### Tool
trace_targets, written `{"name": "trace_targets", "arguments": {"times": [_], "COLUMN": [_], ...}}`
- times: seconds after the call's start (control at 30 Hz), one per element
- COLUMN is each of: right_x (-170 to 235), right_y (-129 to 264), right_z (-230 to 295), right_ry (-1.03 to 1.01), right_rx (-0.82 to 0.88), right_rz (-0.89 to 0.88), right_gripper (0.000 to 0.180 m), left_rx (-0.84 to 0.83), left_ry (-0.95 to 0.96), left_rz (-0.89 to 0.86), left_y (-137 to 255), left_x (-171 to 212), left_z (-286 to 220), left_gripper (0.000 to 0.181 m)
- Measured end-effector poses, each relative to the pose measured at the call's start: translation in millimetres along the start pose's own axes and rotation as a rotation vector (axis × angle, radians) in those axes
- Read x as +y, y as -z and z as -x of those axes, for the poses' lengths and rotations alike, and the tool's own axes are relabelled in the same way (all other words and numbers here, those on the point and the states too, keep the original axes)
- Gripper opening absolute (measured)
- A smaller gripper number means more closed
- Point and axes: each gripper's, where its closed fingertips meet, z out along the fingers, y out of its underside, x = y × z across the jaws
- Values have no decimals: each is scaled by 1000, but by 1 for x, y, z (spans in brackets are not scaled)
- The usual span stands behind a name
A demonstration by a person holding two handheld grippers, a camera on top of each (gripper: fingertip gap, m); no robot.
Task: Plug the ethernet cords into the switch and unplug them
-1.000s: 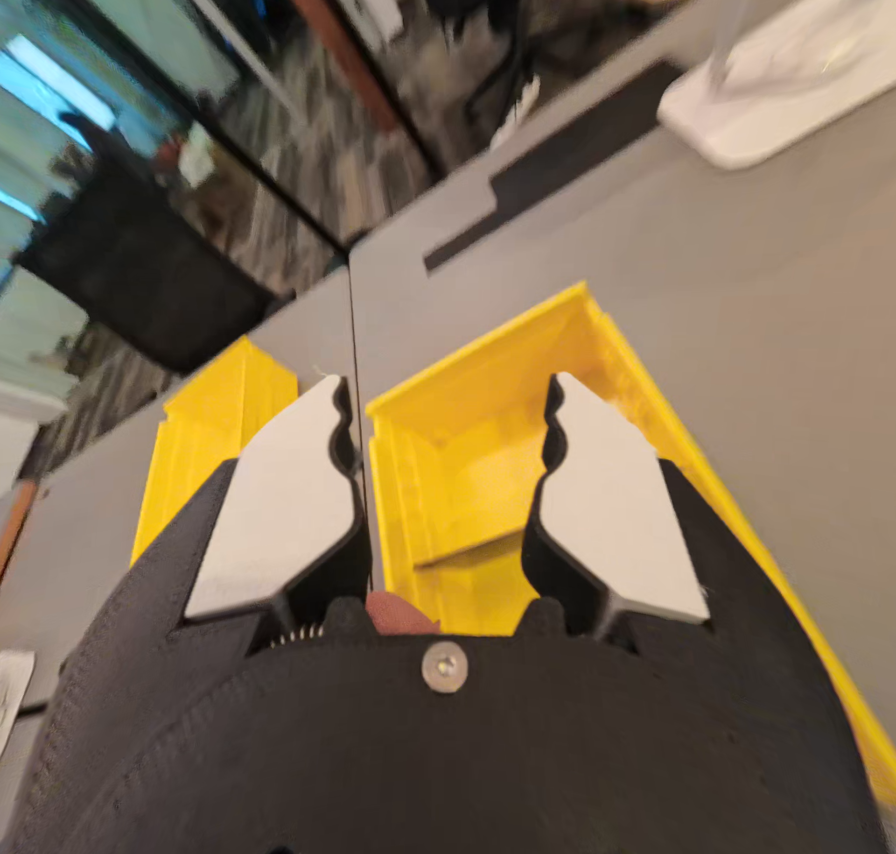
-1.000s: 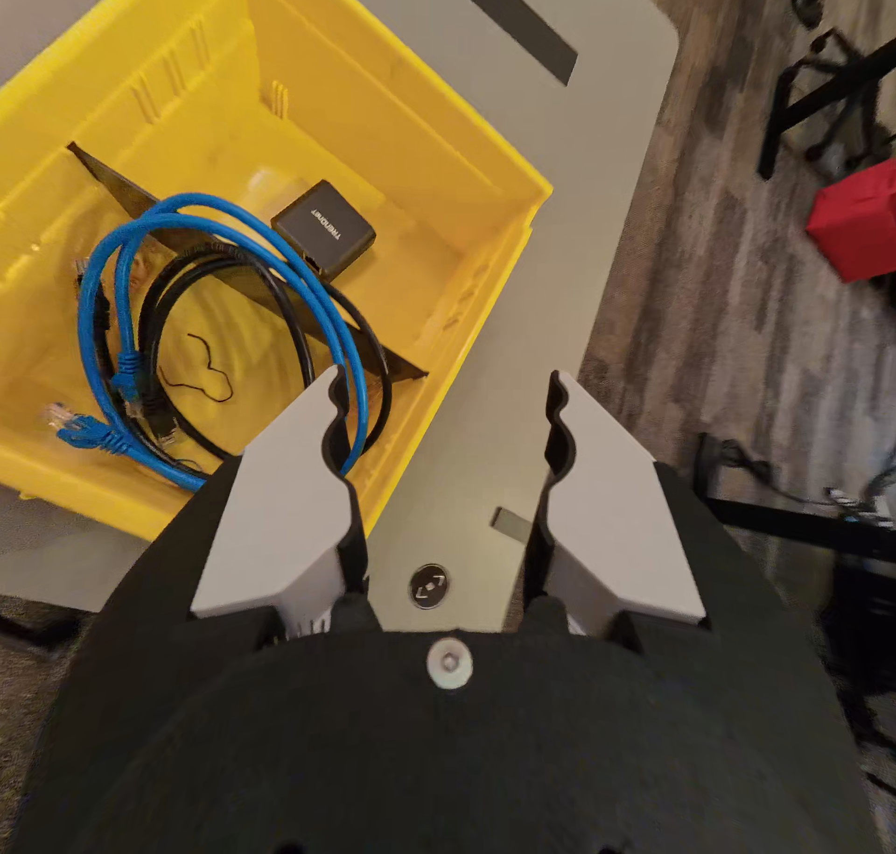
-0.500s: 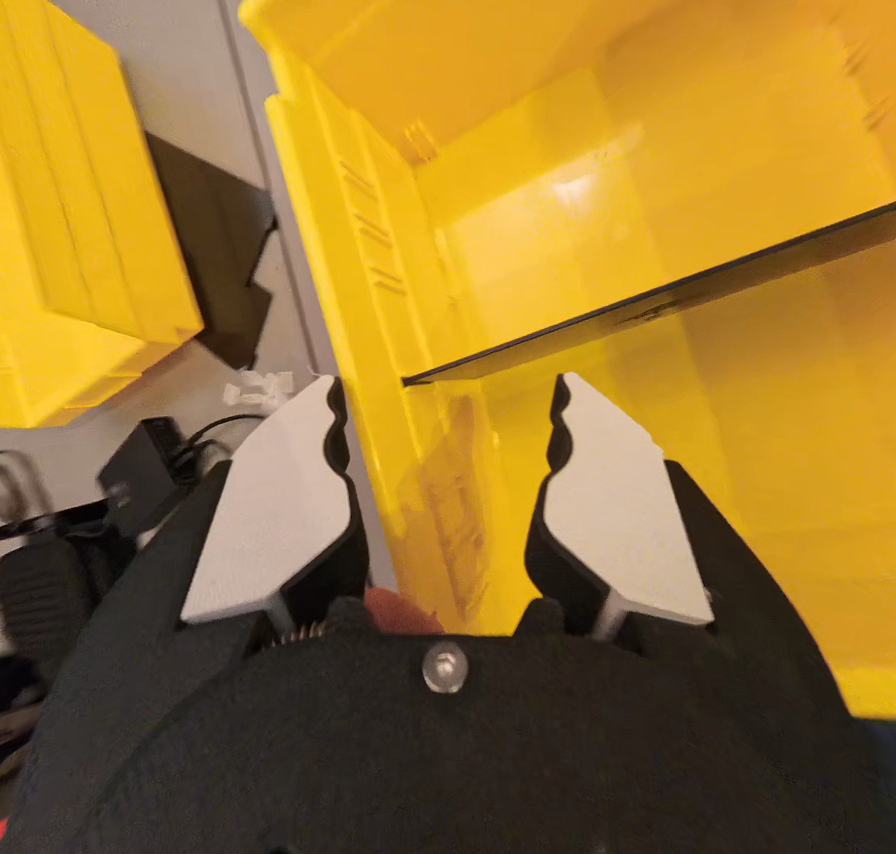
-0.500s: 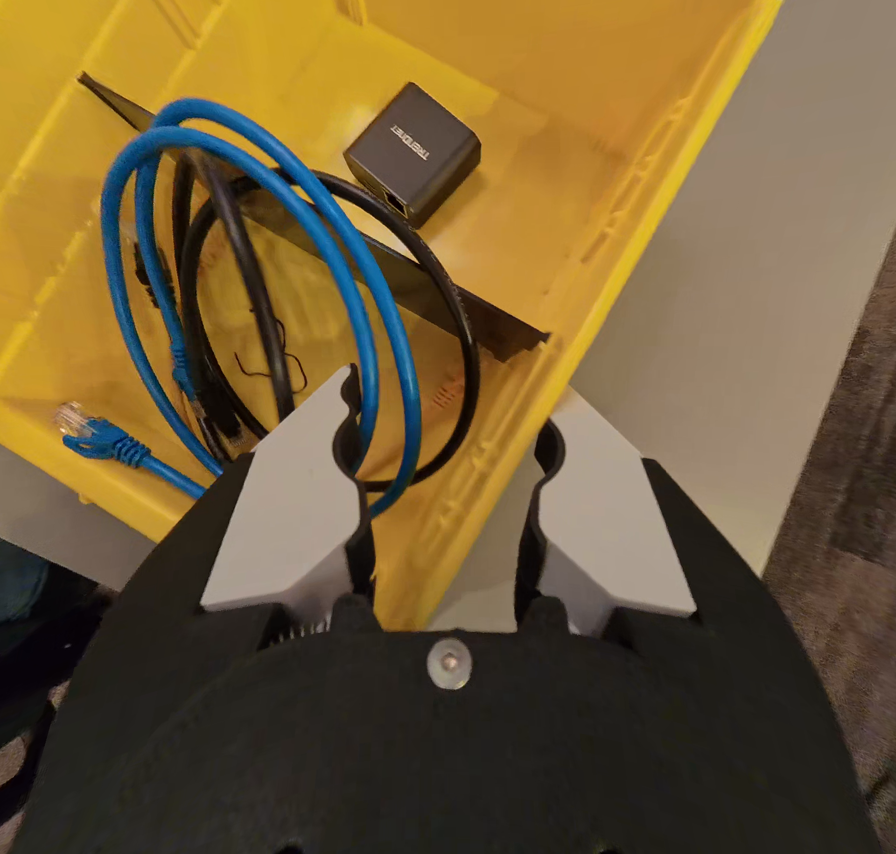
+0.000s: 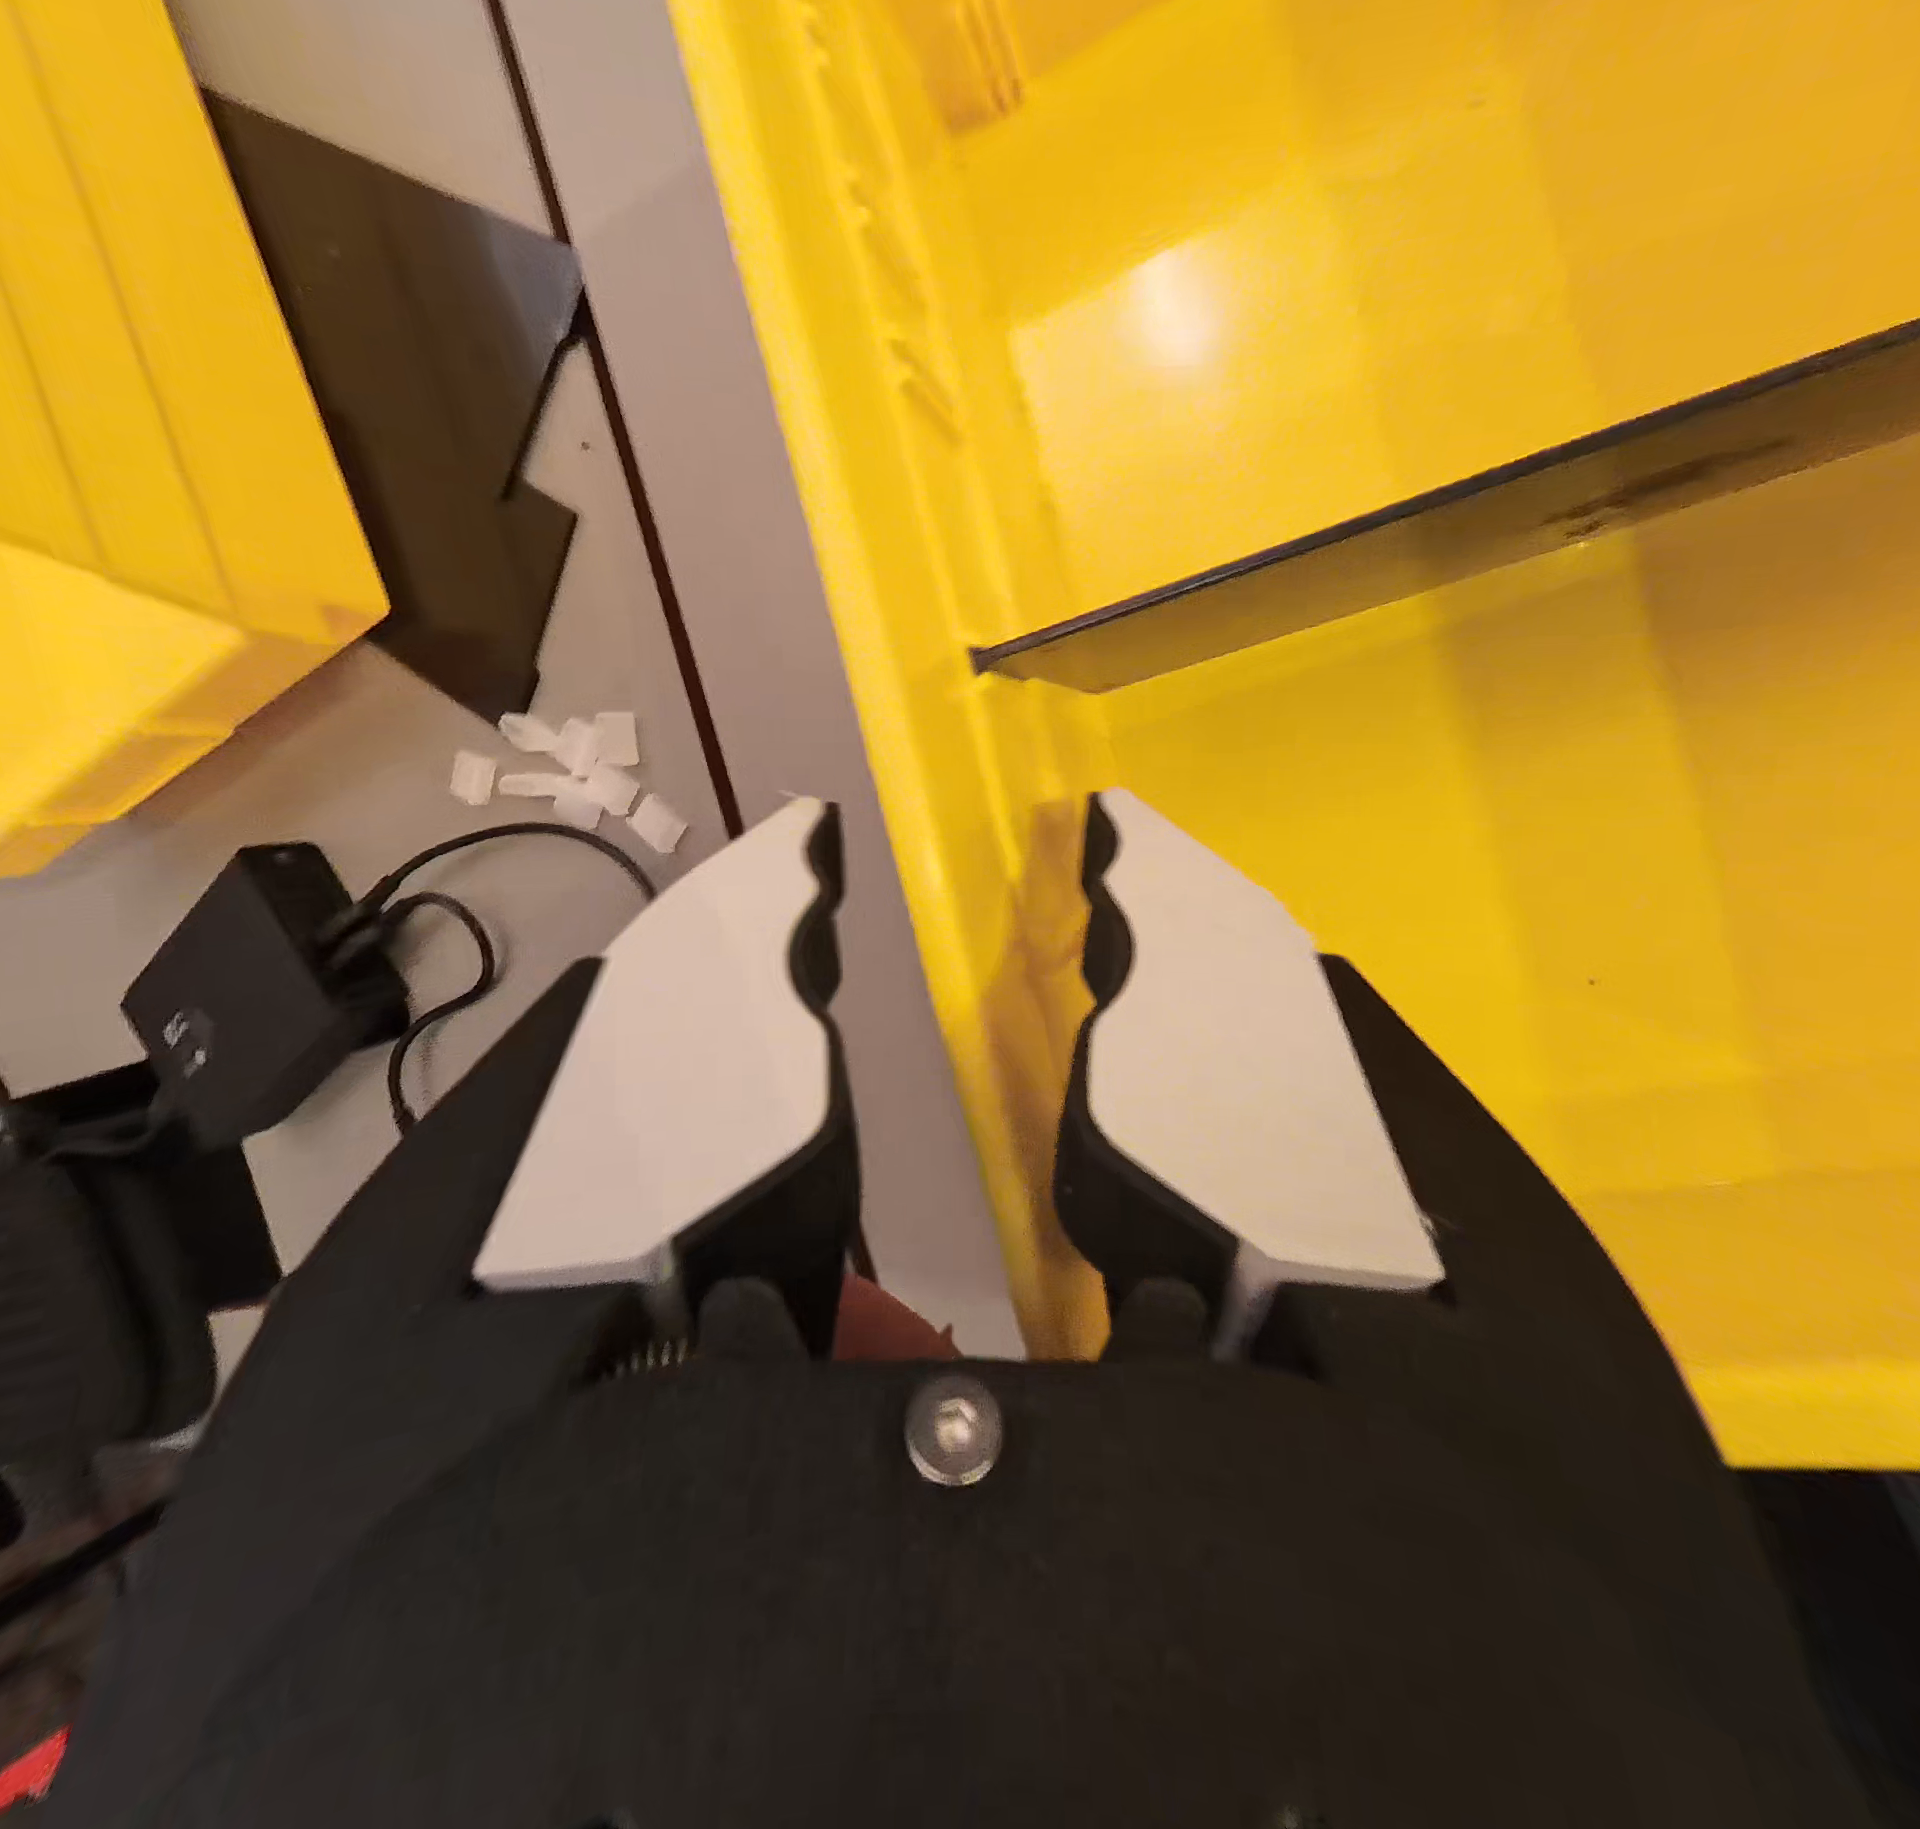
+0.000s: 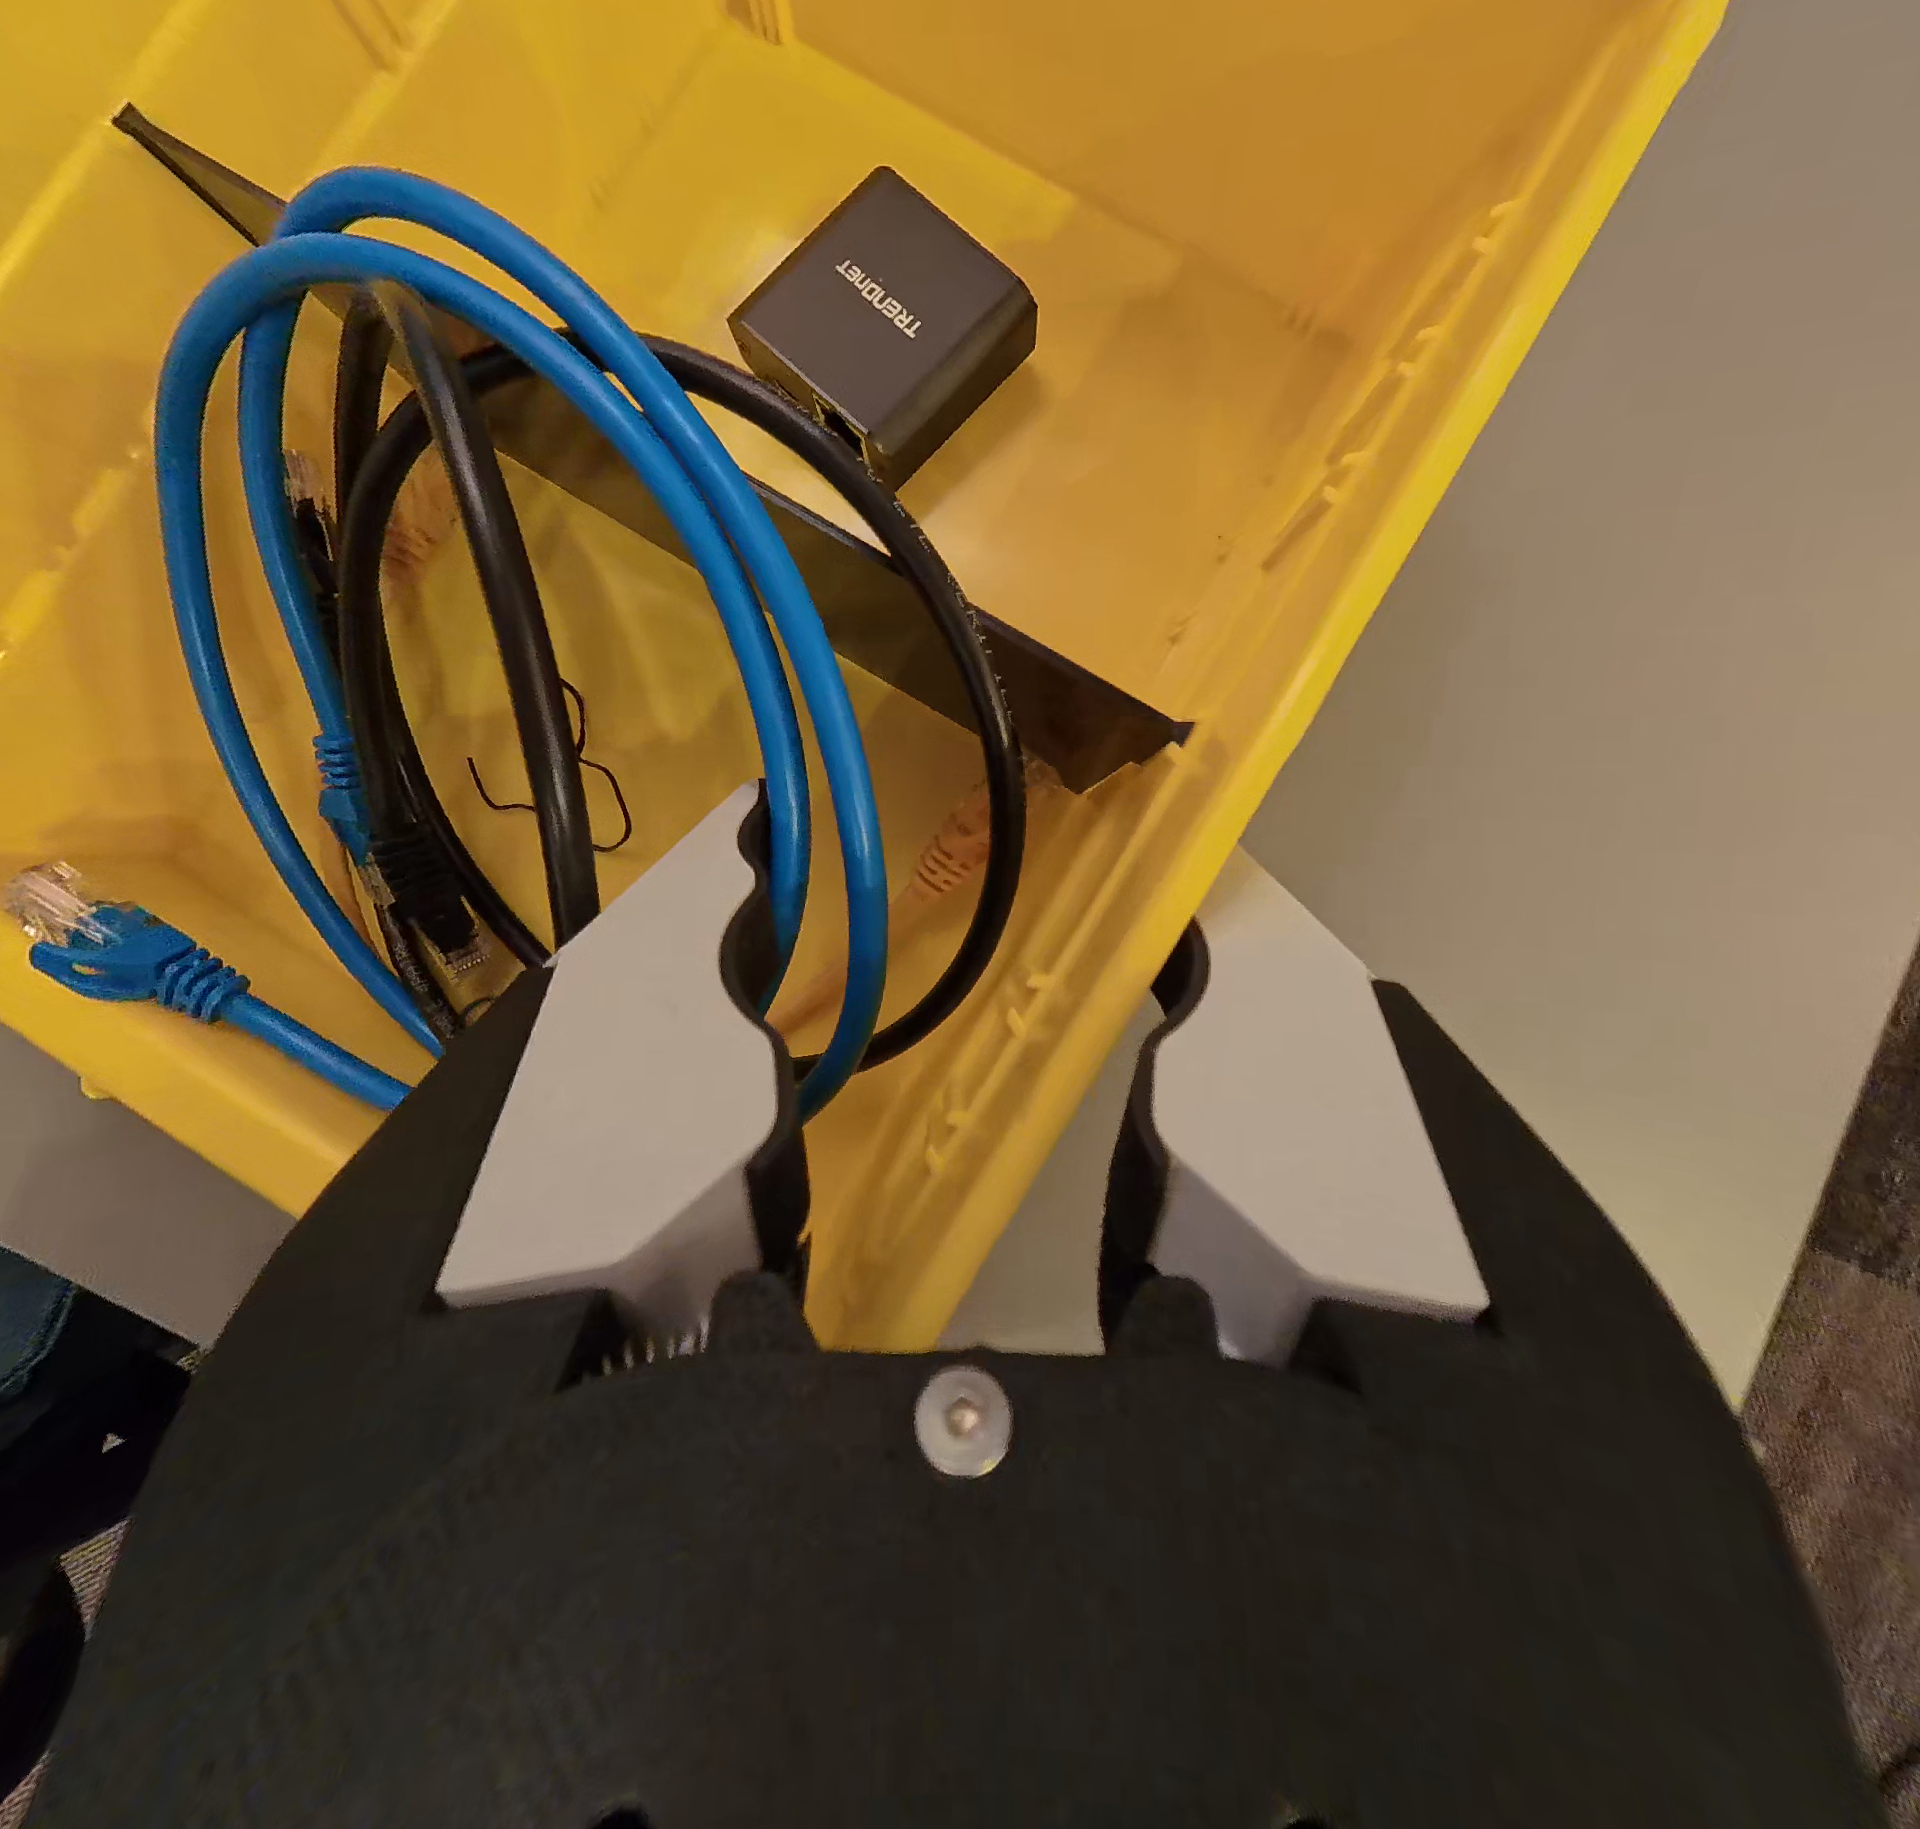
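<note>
The big yellow bin [image 6: 1351, 491] fills most of both views, sitting on a grey table [image 6: 1662, 636], with a thin black divider [image 6: 914, 626] slotted across it. The left gripper [image 5: 956, 844] straddles the bin's left wall [image 5: 935, 740], one finger outside and one inside – whether the pads actually press the plastic I cannot make out, since the wall runs down into shadow between them. The right gripper [image 6: 977, 906] straddles the opposite wall likewise, jaws spread, its outer fingertip hidden behind the rim.

Inside, a coiled blue ethernet cord [image 6: 499, 491] and a black ethernet cord [image 6: 966, 699] drape over the divider – loose, neither plugged in. The small black switch [image 6: 883, 314] lies on the bin floor beyond the divider (one port faces the cords).

A second yellow bin [image 5: 135, 429], cut off at the frame edge, stands left; near it a black adapter [image 5: 249, 990] and blurry white scraps [image 5: 571, 771].
</note>
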Motion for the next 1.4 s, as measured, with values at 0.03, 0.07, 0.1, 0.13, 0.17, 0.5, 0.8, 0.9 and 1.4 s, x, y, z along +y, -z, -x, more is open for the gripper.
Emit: {"name": "trace_targets", "arguments": {"times": [0.03, 0.07, 0.1, 0.13, 0.17, 0.5, 0.8, 0.9, 1.4], "right_x": [-2, -5, -9, -11, -14, -51, -94, -108, -164], "right_y": [-2, -4, -6, -8, -10, -36, -70, -80, -88], "right_z": [4, 9, 14, 19, 24, 106, 206, 249, 465], "right_ry": [7, 5, 0, 5, 15, 93, 182, 196, 119], "right_rx": [-8, -19, -31, -38, -42, -185, -310, -373, -717], "right_rz": [-10, -22, -33, -40, -43, -82, -103, -112, -187], "right_gripper": [67, 67, 68, 67, 67, 83, 87, 96, 141], "left_rx": [23, 28, 35, 53, 77, 188, 100, 91, 9], "left_ry": [-7, -7, -6, 5, 18, 181, 239, 288, 492], "left_rz": [-20, -24, -28, -40, -59, -302, -453, -512, -672], "left_y": [-1, -3, -4, -5, -5, 22, 69, 89, 174], "left_x": [-3, -3, -4, -5, -7, -29, -25, -19, 20], "left_z": [-5, -6, -7, -8, -10, -26, -12, -3, 31], "left_gripper": [28, 24, 23, 21, 18, 4, 4, 4, 5]}}
